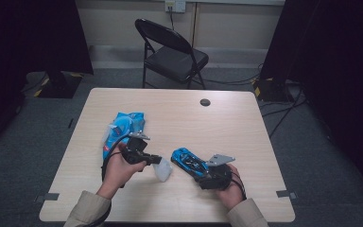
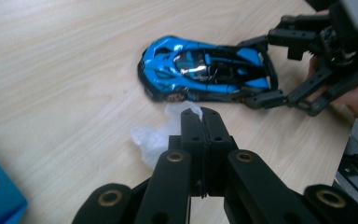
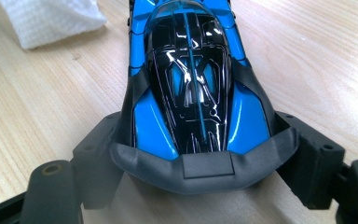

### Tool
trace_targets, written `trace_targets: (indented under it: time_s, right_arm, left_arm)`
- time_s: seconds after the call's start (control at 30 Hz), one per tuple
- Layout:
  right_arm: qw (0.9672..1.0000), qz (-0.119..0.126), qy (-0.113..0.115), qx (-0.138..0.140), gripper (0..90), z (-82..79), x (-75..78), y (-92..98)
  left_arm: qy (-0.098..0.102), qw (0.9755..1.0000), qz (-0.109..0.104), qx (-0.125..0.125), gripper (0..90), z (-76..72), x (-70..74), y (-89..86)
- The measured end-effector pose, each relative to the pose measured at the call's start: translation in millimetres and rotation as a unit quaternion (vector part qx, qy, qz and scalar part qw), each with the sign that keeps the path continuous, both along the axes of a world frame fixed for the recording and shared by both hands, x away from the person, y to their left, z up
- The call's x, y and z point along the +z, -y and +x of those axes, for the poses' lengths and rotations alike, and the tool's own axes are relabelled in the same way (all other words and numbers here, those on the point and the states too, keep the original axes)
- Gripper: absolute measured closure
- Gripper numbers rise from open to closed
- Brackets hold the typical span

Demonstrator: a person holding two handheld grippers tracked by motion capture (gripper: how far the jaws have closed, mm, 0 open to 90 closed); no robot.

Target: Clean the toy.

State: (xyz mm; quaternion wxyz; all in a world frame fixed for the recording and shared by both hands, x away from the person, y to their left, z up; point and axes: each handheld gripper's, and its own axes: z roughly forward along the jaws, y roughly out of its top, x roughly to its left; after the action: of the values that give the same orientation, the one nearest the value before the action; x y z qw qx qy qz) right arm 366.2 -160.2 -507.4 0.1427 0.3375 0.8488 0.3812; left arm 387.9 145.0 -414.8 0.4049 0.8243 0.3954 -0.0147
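High view: two hand-held tongs work on a toy car and a white tissue on the counter.
The left tongs are clamped on the tissue, near the blue packet. Left gripper view: its jaws pressed together, the tissue pinched just beside the car. Right gripper view: the right tongs grip the car's rear, one jaw on each side.

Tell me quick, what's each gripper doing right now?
Left gripper: shut on the white tissue.
Right gripper: shut on the blue toy car, at its rear.
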Motion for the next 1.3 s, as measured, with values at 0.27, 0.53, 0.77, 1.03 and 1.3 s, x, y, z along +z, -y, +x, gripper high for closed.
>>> trace_targets:
  time_s: [0.27,0.53,0.77,1.03,1.3]
  right_arm:
    - [1.0000,0.000,0.000,0.000,23.9,0.0,0.0,0.0]
    - [1.0000,0.000,0.000,0.000,23.8,0.0,0.0,0.0]
    - [1.0000,0.000,0.000,0.000,23.8,0.0,0.0,0.0]
    - [1.0000,0.000,0.000,0.000,23.8,0.0,0.0,0.0]
    - [1.0000,0.000,0.000,0.000,23.9,0.0,0.0,0.0]
  left_arm:
    - [-0.004,0.9997,-0.008,-0.024,89.6,-6.5,4.9,12.3]
    - [-0.015,0.9994,0.031,-0.007,79.3,-2.3,-22.2,12.3]
    - [-0.034,0.9983,0.045,-0.014,71.8,-3.0,-45.5,17.5]
    - [-0.036,0.9975,0.055,-0.025,59.2,-13.7,-58.9,24.1]
    - [0.003,0.9954,0.084,-0.045,71.5,-21.3,-66.5,30.4]
